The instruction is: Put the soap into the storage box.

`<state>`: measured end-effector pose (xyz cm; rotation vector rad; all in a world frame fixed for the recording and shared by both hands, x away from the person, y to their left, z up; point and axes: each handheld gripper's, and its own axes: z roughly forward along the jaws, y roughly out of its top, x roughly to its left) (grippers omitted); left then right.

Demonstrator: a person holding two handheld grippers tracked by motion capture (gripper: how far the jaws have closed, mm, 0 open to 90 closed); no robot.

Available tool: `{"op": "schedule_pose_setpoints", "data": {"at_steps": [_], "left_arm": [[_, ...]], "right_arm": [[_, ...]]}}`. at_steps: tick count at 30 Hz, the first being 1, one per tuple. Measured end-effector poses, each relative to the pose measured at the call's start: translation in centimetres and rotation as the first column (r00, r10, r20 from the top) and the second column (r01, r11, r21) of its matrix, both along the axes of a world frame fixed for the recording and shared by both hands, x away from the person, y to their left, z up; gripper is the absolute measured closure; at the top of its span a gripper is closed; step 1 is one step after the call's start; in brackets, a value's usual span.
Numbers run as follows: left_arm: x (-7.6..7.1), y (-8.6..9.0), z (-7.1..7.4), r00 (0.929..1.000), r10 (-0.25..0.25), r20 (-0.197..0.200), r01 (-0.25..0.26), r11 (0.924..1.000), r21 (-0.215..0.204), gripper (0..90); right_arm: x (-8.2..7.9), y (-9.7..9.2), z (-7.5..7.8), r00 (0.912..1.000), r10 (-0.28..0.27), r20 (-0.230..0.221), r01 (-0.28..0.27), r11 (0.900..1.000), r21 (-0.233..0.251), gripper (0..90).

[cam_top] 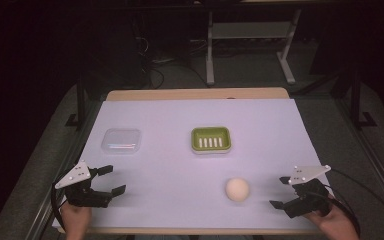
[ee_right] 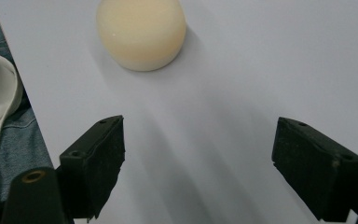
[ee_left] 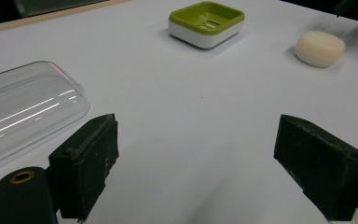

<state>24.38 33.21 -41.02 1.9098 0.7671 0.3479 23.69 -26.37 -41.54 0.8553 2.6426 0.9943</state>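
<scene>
A round cream soap bar lies on the white table sheet near the front, right of centre; it also appears close ahead of the right gripper's jaws and far right in the left gripper view. A green and white soap dish sits mid-table. A clear plastic lid rests to its left. My left gripper is open at the front left corner, nothing between its jaws. My right gripper is open at the front right, a short way right of the soap.
The white sheet covers the table; its wooden edge shows at the back. Metal frame legs stand on the dark floor behind. In the right gripper view, white cloth and denim lie beyond the table's front edge.
</scene>
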Motion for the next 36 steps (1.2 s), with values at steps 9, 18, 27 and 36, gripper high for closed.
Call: {"op": "schedule_pose_setpoints", "data": {"at_steps": [9, 18, 27, 36], "left_arm": [[0.0, 0.0, 0.0, 1.0, -0.001, 0.006, 0.001, 1.0, 0.003, 13.1], [0.1, 0.2, -0.1, 1.0, 0.005, -0.002, -0.004, 1.0, 0.004, 13.1], [0.0, 0.4, 0.0, 0.9999, 0.015, 0.002, -0.015, 0.9999, 0.008, 13.1], [0.0, 0.4, 0.0, 0.9999, 0.016, 0.003, -0.016, 0.9998, 0.007, 13.1]], "right_arm": [[0.0, 0.9, 0.3, 0.9999, 0.012, 0.004, -0.012, 0.9999, -0.008, 16.4], [0.4, 1.6, 0.3, 0.9998, 0.02, -0.006, -0.02, 0.9998, 0.0, 16.3], [0.8, 2.9, 0.4, 0.9988, 0.043, -0.022, -0.043, 0.999, -0.004, 15.8], [1.3, 4.3, 1.0, 0.9965, 0.081, -0.019, -0.081, 0.9966, -0.014, 15.5]]}}
